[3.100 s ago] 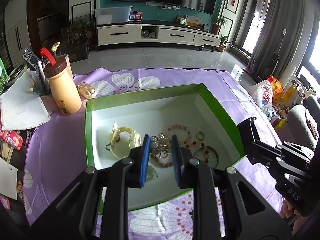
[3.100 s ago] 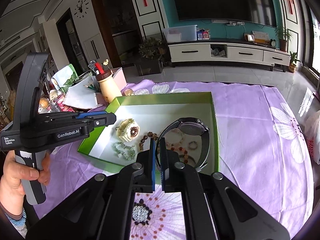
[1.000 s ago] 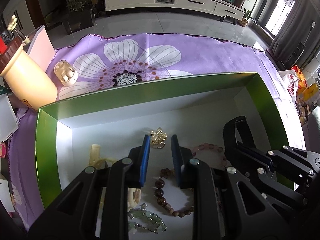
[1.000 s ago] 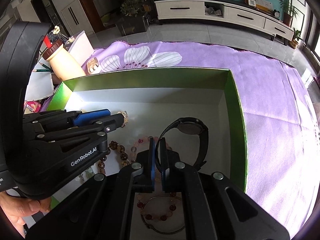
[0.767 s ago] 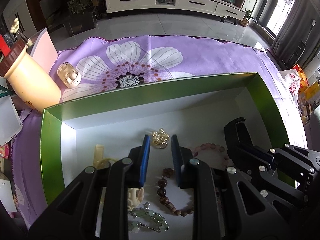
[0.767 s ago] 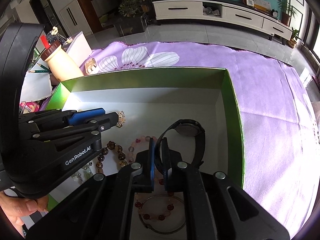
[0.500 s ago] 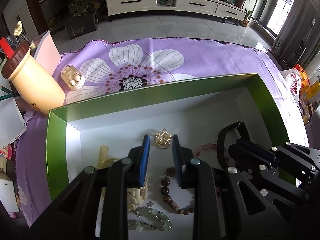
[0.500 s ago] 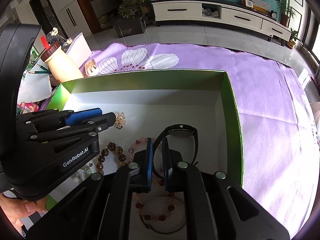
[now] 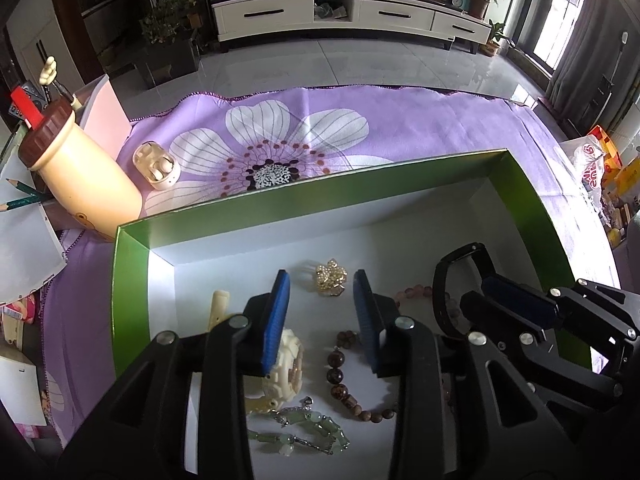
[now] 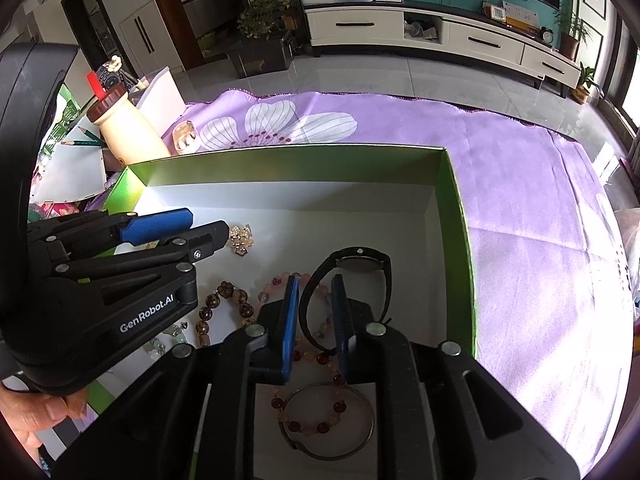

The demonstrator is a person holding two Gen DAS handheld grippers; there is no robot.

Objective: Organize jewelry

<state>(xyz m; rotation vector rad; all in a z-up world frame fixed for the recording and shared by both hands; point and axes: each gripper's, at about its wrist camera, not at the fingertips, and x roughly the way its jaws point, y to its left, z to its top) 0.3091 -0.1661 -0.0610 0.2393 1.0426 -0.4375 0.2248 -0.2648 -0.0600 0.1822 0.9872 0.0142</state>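
Observation:
A green box [image 9: 320, 184] with a white floor holds the jewelry. My left gripper [image 9: 320, 292] hangs over it, jaws opening, nothing pressed between the pads. A gold brooch [image 9: 330, 278] lies on the floor just past its fingertips. My right gripper [image 10: 316, 284] is also opening. The strap of a black watch [image 10: 360, 260] stands loose between its pads. A brown bead bracelet [image 9: 340, 368], a cream bracelet [image 9: 288, 356] and a green stone chain [image 9: 304, 428] lie under the left gripper. A red bead bracelet [image 10: 316, 424] inside a metal bangle lies under the right one.
The box [image 10: 280, 152] sits on a purple flowered cloth [image 9: 400, 120]. A cream bottle [image 9: 80, 176] with a brown cap, an earbud case [image 9: 158, 166], pencils and papers stand at the left. A hand [image 10: 36, 420] holds the left gripper [image 10: 208, 222].
Both pairs of jaws have widened. The right gripper was shut on the watch strap and has let it go. The left one stays over the brooch.

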